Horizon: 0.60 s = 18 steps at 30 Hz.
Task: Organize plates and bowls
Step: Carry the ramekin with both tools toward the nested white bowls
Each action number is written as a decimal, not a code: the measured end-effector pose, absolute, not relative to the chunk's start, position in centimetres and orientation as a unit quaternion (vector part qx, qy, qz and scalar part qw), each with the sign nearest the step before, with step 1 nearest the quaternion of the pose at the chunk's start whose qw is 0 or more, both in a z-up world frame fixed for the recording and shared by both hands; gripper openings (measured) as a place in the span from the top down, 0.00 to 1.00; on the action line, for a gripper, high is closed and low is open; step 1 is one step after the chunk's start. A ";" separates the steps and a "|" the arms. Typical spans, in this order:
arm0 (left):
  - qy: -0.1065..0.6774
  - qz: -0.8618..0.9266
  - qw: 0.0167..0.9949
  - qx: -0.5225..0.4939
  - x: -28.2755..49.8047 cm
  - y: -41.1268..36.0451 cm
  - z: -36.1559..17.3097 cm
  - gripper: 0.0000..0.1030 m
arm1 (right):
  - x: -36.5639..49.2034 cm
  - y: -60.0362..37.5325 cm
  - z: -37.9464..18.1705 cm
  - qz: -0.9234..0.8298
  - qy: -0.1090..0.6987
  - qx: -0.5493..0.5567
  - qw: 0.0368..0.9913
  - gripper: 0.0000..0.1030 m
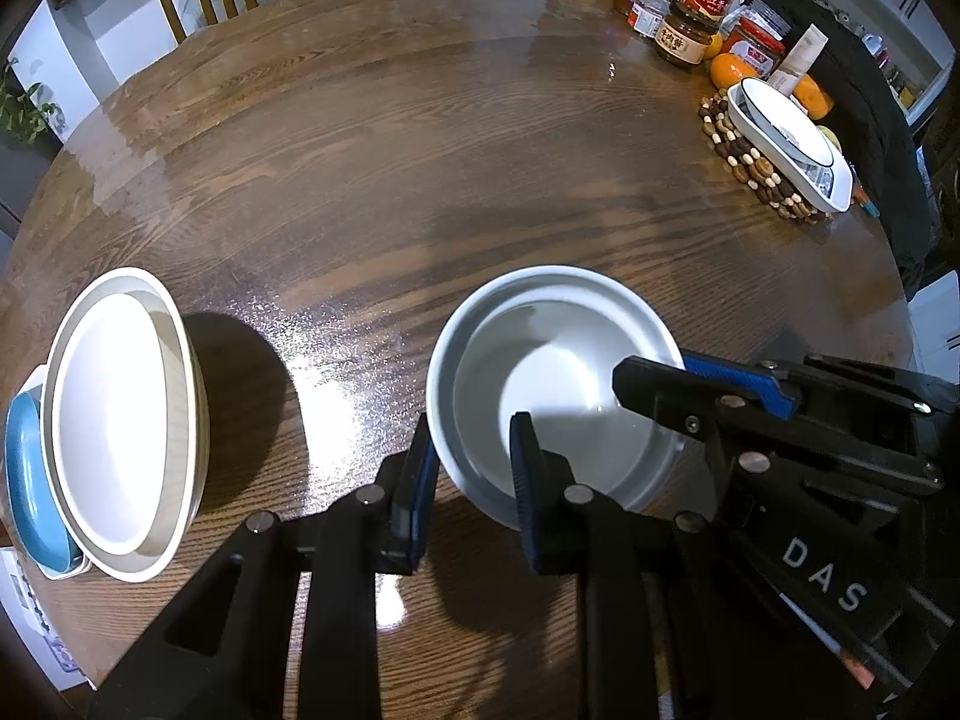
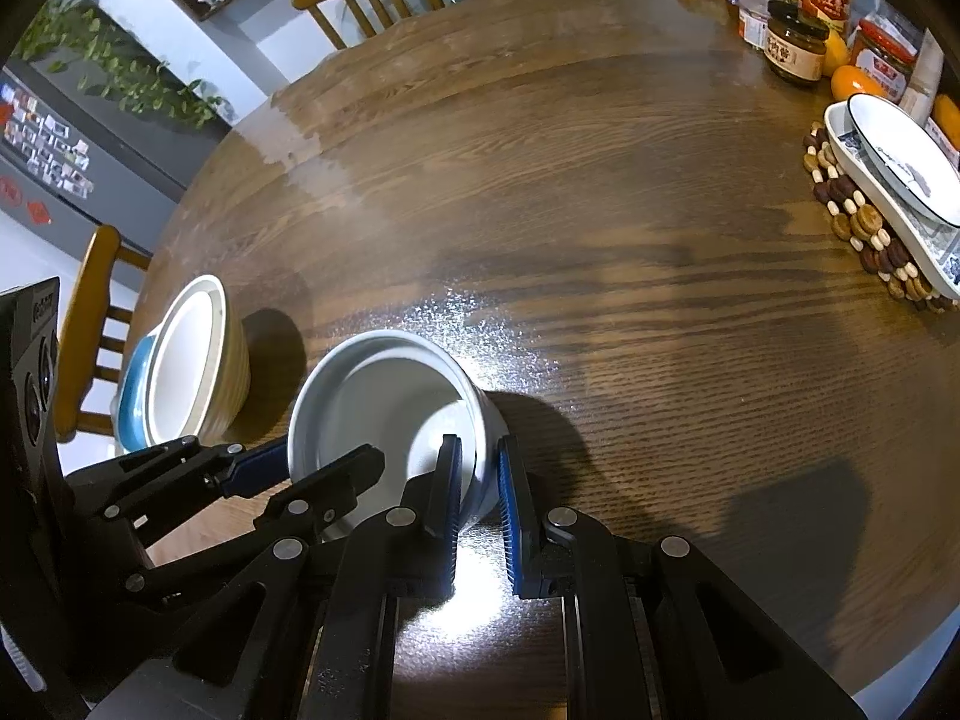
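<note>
I held the pale grey-white bowl [image 1: 555,384] on the round wooden bench [image 1: 420,180] with both tongs at once. My left tongs [image 1: 471,468] straddled the near rim, one blue-padded finger outside the wall and one inside the bowl; they were narrow and set on the rim, clamped on it as far as I could see. My right tongs [image 2: 480,480] were pinched tight on the rim at the bowl's other side, one pad inside and one outside. The bowl looked tipped a little in the right wrist view. Well to the left sat a cream bowl [image 1: 129,420] nested on a blue dish [image 1: 27,474], apart from the grey-white one. Far across the bench, a white oval dish [image 1: 792,141] rested on a beaded trivet [image 1: 753,171], beside jars [image 1: 681,36] and oranges [image 1: 729,69].
</note>
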<state>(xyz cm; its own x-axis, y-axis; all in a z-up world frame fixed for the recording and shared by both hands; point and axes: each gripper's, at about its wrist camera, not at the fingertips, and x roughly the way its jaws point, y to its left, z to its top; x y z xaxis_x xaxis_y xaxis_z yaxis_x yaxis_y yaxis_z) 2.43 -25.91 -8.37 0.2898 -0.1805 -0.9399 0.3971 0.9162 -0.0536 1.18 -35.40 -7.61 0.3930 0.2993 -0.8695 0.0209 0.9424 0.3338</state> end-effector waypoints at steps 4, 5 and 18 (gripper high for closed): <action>0.567 -0.180 0.798 0.097 2.4 -25.9 -8.4 0.80 | 0.9 -35.2 -7.6 0.082 0.542 0.148 0.823 0.86; 0.567 -0.179 0.798 0.098 2.4 -26.0 -8.4 0.80 | 1.0 -35.2 -7.6 0.082 0.542 0.147 0.823 0.86; 0.566 -0.173 0.800 0.102 2.4 -26.1 -8.5 0.81 | 0.7 -34.8 -7.5 0.083 0.540 0.146 0.825 0.86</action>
